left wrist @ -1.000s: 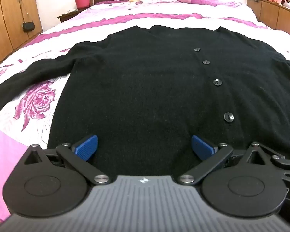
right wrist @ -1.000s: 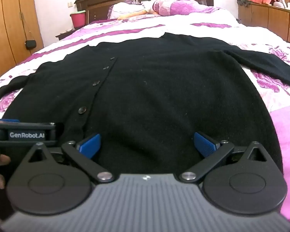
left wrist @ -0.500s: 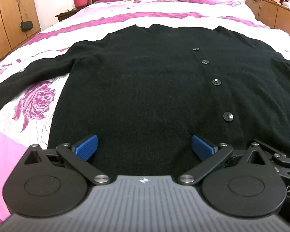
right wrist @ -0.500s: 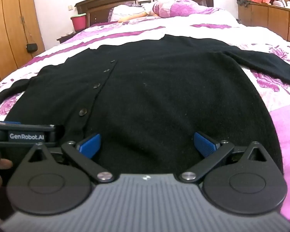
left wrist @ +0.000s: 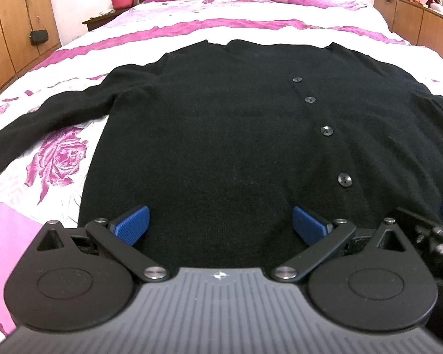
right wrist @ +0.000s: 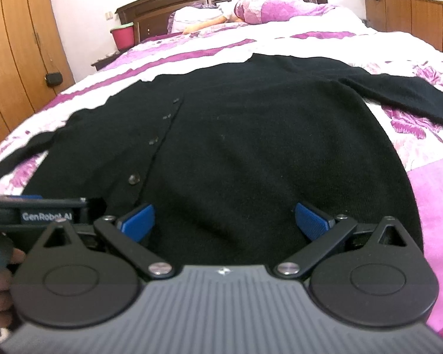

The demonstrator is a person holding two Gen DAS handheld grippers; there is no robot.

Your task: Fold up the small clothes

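Zero folds so far: cardigan point(left wrist: 221, 135) lies flat on bed point(left wrist: 192, 26), sleeves out. I hold left gripper point(left wrist: 220, 224) and right gripper point(right wrist: 224, 219) wide, empty, at its hem; everything's left.

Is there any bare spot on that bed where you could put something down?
Yes: the flowered bedspread between the black cardigan and its left sleeve, the striped stretch beyond the collar up to the pillows, and the pink patch right of the hem. The near middle is crowded by cardigan and both tongs.
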